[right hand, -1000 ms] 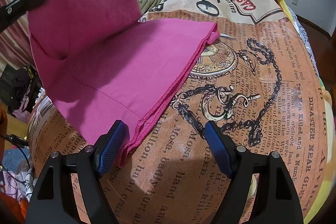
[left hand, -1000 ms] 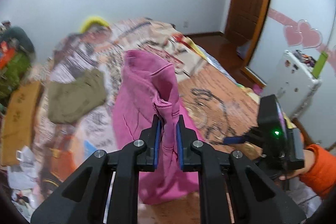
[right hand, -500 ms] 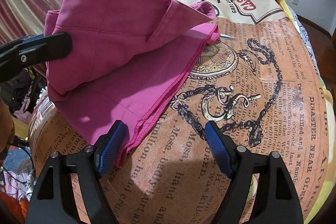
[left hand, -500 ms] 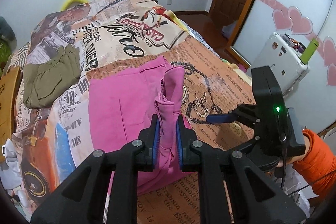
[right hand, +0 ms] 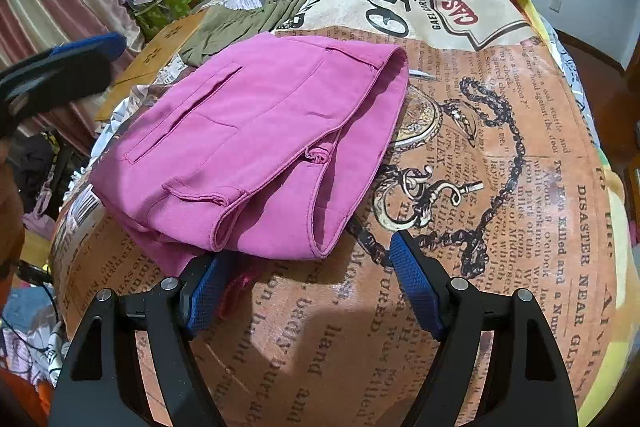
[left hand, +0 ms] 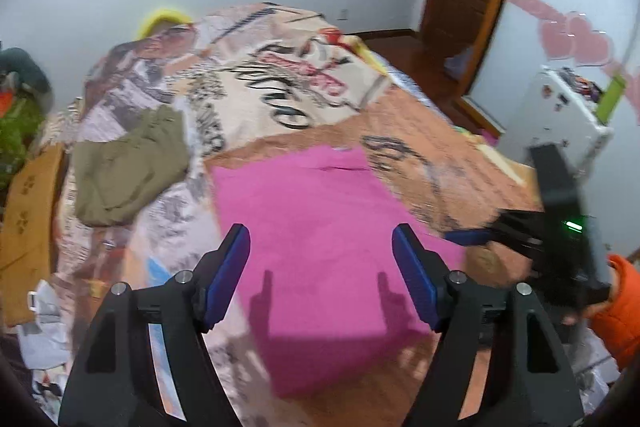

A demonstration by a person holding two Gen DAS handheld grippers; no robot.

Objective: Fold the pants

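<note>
As left tongs [left hand: 321,255] just opened, pants [right hand: 256,147] lie beyond

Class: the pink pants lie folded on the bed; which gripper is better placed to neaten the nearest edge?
Probably right: the right gripper stands open beside the pink cotton pants' near edge; the left gripper, jaws just opened, hangs above them.

Pink pants [right hand: 256,143]: folded over on themselves, lying flat on newspaper-print bedspread [right hand: 500,187]. Welt pocket slit faces up on top layer. Folded edge toward far end; open hems and layered edges face near end.
</note>
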